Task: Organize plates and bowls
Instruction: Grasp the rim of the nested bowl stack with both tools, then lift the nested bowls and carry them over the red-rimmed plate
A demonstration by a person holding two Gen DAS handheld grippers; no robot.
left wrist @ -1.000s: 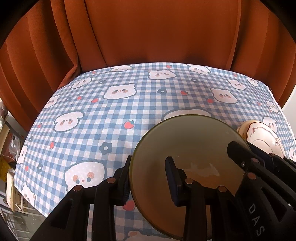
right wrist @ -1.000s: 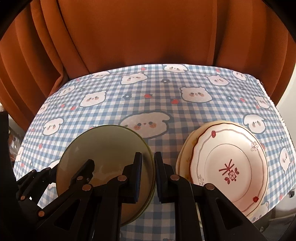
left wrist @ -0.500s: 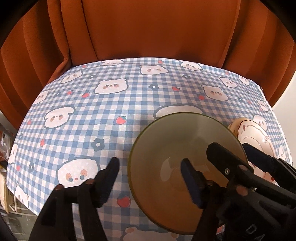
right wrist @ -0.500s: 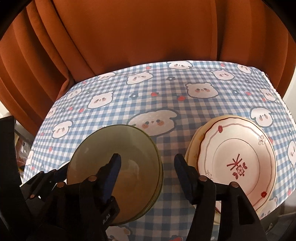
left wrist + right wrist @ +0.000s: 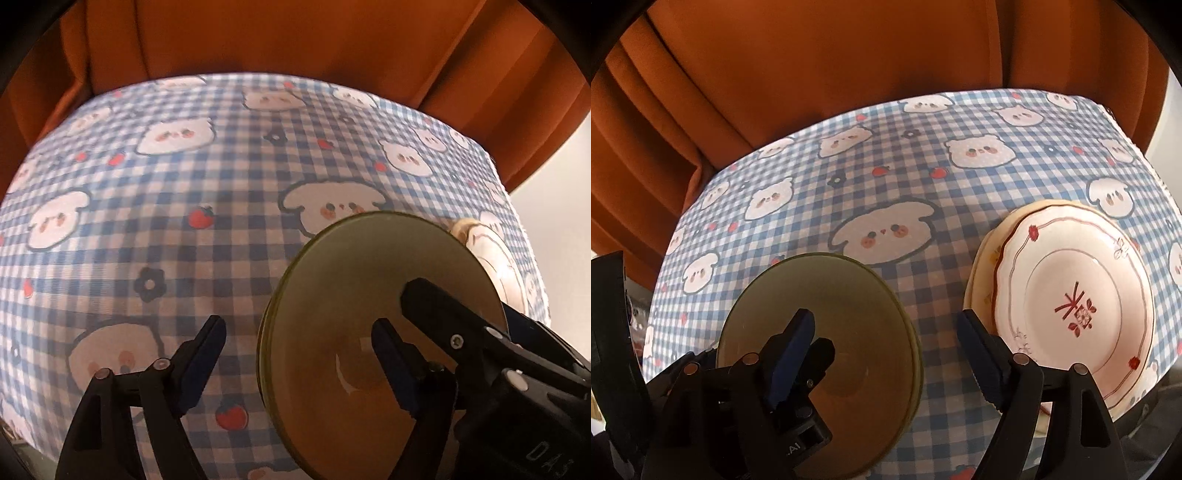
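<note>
Both tongs, left [image 5: 295, 360] and right [image 5: 884, 345], have just been opening and stand apart astride the stacked olive bowls' [image 5: 820, 354] rims, beside the stacked plates [image 5: 1071, 302] on the desk [image 5: 923, 177], so sorting looks nearly done.

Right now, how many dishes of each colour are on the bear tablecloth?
Olive-green bowls: 2, nested, going by the doubled rim
White plate with red pattern: 1
Cream plate under it: 1
Total: 4
</note>
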